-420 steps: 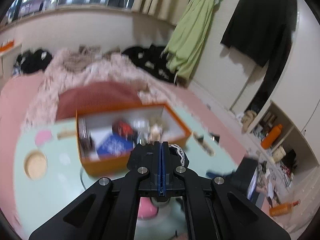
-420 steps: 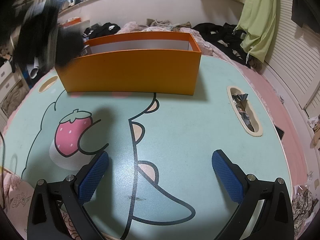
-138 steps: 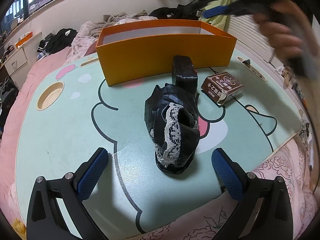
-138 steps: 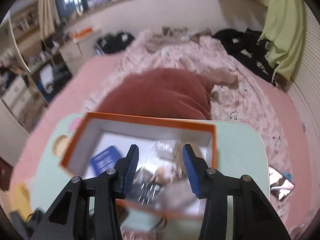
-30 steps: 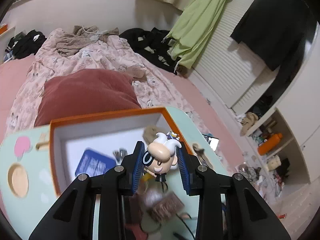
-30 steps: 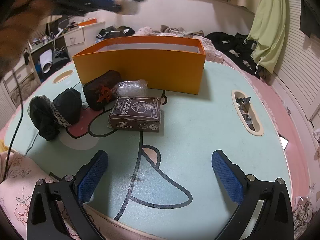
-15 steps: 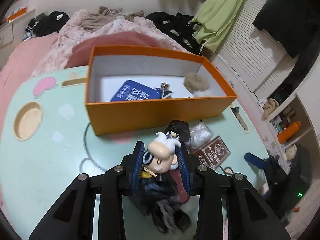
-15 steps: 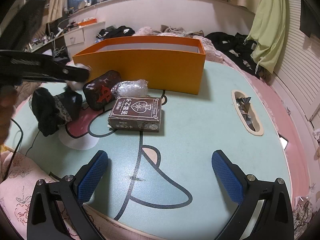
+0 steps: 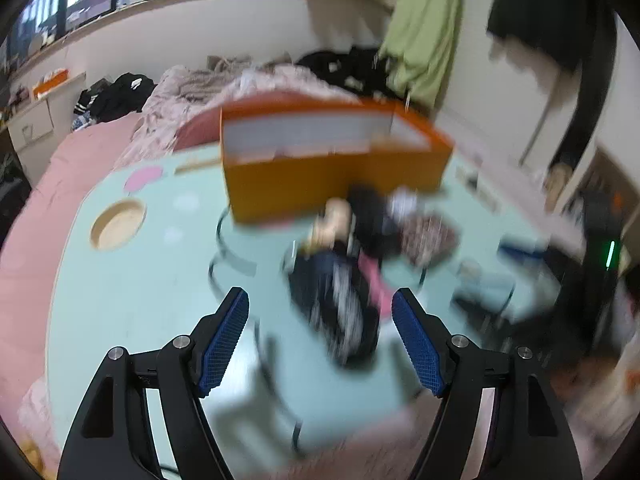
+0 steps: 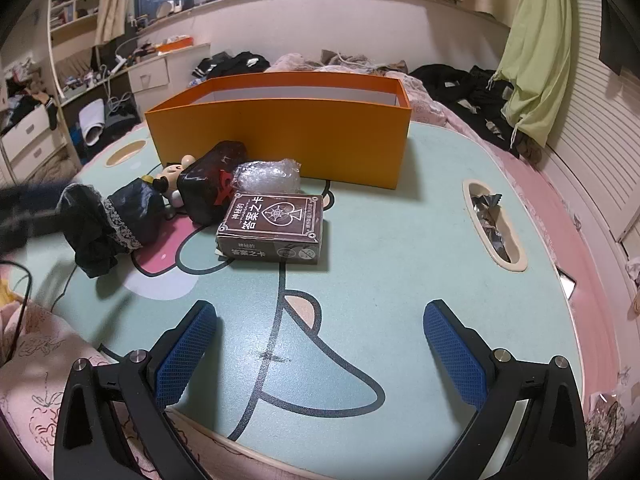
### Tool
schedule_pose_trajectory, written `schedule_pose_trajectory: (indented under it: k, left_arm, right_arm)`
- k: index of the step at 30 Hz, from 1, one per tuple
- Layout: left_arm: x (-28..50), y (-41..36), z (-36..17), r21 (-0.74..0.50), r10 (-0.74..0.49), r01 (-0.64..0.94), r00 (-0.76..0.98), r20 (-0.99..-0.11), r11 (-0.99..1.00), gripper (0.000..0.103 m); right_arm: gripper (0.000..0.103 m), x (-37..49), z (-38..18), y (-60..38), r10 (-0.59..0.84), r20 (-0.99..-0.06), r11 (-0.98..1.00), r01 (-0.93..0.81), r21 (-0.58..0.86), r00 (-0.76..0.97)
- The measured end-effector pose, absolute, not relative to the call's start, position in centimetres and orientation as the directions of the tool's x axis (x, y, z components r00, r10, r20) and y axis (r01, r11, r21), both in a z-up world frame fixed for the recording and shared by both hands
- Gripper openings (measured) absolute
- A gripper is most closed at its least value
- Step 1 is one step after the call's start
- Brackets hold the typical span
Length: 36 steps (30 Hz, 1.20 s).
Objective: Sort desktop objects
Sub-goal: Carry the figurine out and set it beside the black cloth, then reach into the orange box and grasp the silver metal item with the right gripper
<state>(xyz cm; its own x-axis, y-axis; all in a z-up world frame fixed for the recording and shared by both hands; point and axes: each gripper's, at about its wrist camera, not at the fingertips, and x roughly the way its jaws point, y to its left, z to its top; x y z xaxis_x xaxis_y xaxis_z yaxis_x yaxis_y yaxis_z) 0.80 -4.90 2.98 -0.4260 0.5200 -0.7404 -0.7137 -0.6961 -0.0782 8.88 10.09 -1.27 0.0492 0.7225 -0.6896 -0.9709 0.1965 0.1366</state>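
left tongs point(image 9: 320, 334) opening, blue pads apart, nothing between them; view badly smeared. right tongs point(image 10: 320, 344) spread wide and empty, low over the near edge of the bench point(image 10: 400, 248).

judged next target: black lace-trimmed cloth point(image 9: 340, 300), lying straight ahead of the left tongs and just beyond the pad tips, slightly right of centre. long axis seems to run roughly away from the tongs, so pads would close across the narrow way; blur leaves that uncertain. seen from the right wrist, same cloth point(image 10: 108, 216) far off to the left, so left hand clearly nearer. crumpled, soft, black with a white lace band; likely to sag and trail when lifted.

just behind the cloth, small cartoon figurine point(image 10: 172, 180) on its side, touching or nearly touching the cloth. then shiny black wrapped pack point(image 10: 212, 184) with red mark, clear bubble-wrap bundle point(image 10: 268, 176) beside it, brown card box point(image 10: 274, 226) flat in front of both.

farthest, orange box point(image 10: 288, 140), open top, contents not visible from the right wrist. none of these five in it yet.
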Motion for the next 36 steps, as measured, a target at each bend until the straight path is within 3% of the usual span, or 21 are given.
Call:
schedule_pose_trajectory:
  k: [4,7,9,22,26,29,30,31,36]
  left_arm:
    - [1.8,-4.7,0.0,-0.055,0.473,-0.729,-0.382,-0.794,-0.682,0.077]
    - [1.2,-3.8,-0.2,-0.018,0.443,-0.714,-0.414,-0.795,-0.7,0.087]
    - [0.6,-3.3,-0.4,-0.017,0.426,-0.708,-0.405,-0.809,-0.706,0.103]
    - [0.6,-3.2,-0.9,-0.022,0.43,-0.699,-0.415,-0.802,-0.715,0.103]
    - [0.6,-3.2,-0.9,-0.022,0.43,-0.699,-0.415,-0.802,-0.715,0.103]
    - [0.6,-3.2,-0.9,-0.022,0.431,-0.7,-0.414,-0.802,-0.714,0.103]
    - [0.6,-3.2,-0.9,-0.022,0.431,-0.7,-0.414,-0.802,-0.714,0.103]
    - [0.6,-3.3,-0.9,-0.022,0.431,-0.7,-0.414,-0.802,-0.714,0.103]
    - [0.6,-3.3,-0.9,-0.023,0.433,-0.701,-0.414,-0.801,-0.713,0.103]
  right_arm:
    - [0.103,8.9,-1.3,10.1,0.723,-0.69,0.197,-0.971,0.136,0.05]
    - [0.103,9.1,-1.2,10.0,0.722,-0.69,0.198,-0.971,0.136,0.05]
    - [0.103,9.1,-1.1,10.0,0.722,-0.69,0.198,-0.971,0.135,0.051]
    - [0.102,9.2,-0.9,10.1,0.725,-0.688,0.178,-0.972,0.154,0.024]
    - [0.099,10.0,2.3,10.7,0.777,-0.623,0.08,-0.966,0.245,-0.094]
    - [0.088,11.4,6.5,13.3,0.796,-0.576,0.02,-0.943,0.332,-0.186]
    - [0.079,11.9,7.5,14.7,0.79,-0.577,0.016,-0.933,0.361,-0.209]
    - [0.071,12.4,8.4,16.6,0.777,-0.589,0.028,-0.923,0.383,-0.221]
    - [0.051,14.6,7.6,26.9,0.642,-0.722,0.135,-0.889,0.438,-0.258]
